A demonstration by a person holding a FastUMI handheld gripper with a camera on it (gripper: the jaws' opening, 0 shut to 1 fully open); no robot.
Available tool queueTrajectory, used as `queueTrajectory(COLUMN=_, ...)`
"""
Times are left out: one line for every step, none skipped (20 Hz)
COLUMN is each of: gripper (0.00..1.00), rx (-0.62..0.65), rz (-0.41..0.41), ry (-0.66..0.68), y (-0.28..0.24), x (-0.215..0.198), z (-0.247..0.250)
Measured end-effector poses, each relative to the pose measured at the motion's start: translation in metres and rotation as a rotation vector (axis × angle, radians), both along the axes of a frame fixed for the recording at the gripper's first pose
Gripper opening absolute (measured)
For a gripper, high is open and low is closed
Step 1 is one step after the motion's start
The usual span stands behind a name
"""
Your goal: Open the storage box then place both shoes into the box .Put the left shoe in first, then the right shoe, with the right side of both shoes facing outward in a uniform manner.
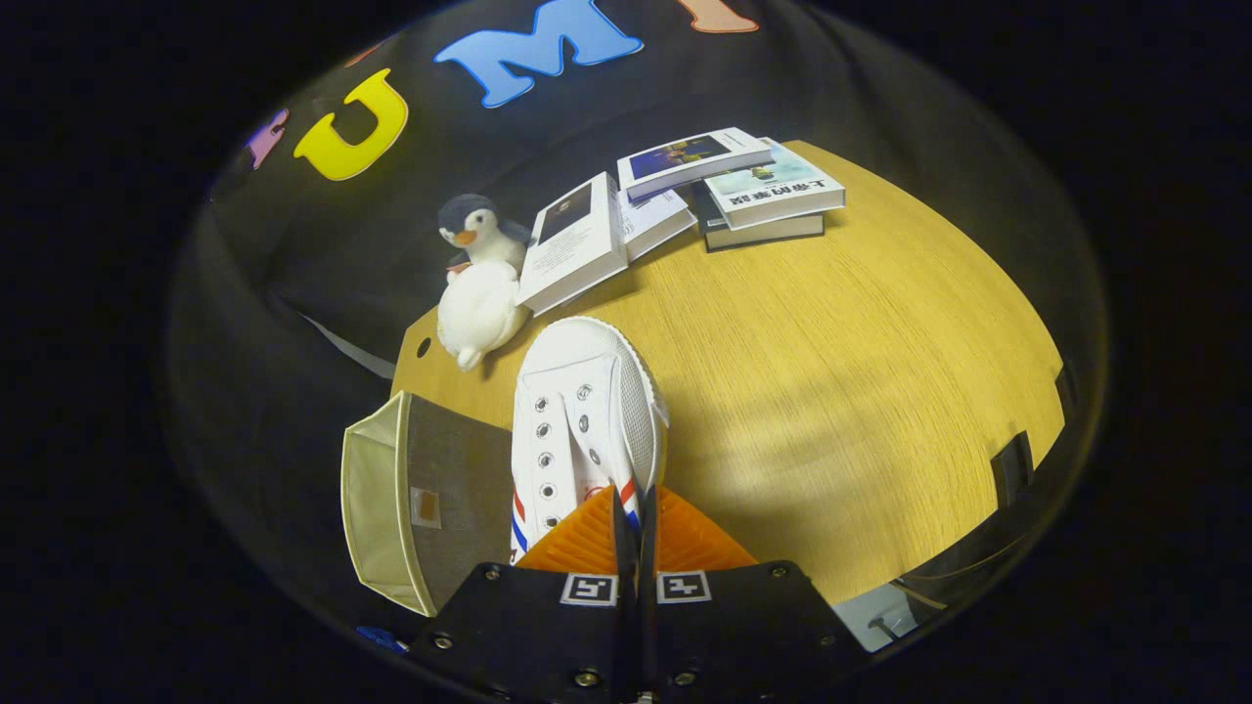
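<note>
My gripper is shut on a white lace-up shoe, with both fingers pinching its rear edge where the red and blue stripes are. The shoe's toe points away from me, toward the plush penguin, and it hangs over the wooden table. Just left of the shoe and the fingers stands the grey fabric storage box. Its pale lining shows on the side away from the shoe. I cannot tell from here whether anything lies inside the box.
A white plush penguin sits beyond the shoe's toe near the table's left edge. Several books lie spread and stacked at the far side. Bare tabletop stretches to the right of the shoe. Dark clamps sit on the right edge.
</note>
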State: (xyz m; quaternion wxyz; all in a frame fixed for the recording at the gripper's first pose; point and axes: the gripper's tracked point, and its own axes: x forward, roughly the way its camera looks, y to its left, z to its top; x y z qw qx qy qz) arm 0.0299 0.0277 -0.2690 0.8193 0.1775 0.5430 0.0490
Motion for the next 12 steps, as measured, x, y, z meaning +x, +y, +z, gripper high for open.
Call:
queueTrajectory(gripper=0.0, rx=0.003, rz=0.009, ry=0.002, y=0.009, x=0.0, z=0.003)
queueTrajectory(gripper=0.0, rx=0.007, rz=0.012, ry=-0.002, y=0.018, x=0.001, z=0.007)
queueTrajectory(gripper=0.0, rx=0.01, rz=0.023, ry=-0.001, y=0.026, x=0.0, z=0.01)
queueTrajectory(gripper=0.0, rx=0.014, rz=0.029, ry=-0.004, y=0.035, x=0.001, z=0.014)
queueTrajectory(gripper=0.0, rx=0.016, rz=0.038, ry=-0.008, y=0.043, x=0.001, z=0.018)
queueTrajectory(gripper=0.0, rx=0.018, rz=0.046, ry=-0.011, y=0.052, x=0.003, z=0.023)
queueTrajectory(gripper=0.0, rx=0.022, rz=0.054, ry=-0.015, y=0.06, x=0.003, z=0.026)
queueTrajectory(gripper=0.01, rx=0.027, rz=0.059, ry=-0.018, y=0.069, x=0.004, z=0.031)
queueTrajectory(gripper=0.0, rx=0.033, rz=0.067, ry=-0.02, y=0.078, x=0.004, z=0.034)
queueTrajectory(gripper=0.01, rx=0.039, rz=0.073, ry=-0.024, y=0.087, x=0.005, z=0.038)
queueTrajectory(gripper=0.01, rx=0.043, rz=0.079, ry=-0.027, y=0.096, x=0.006, z=0.042)
queueTrajectory(gripper=0.01, rx=0.047, rz=0.087, ry=-0.028, y=0.106, x=0.006, z=0.044)
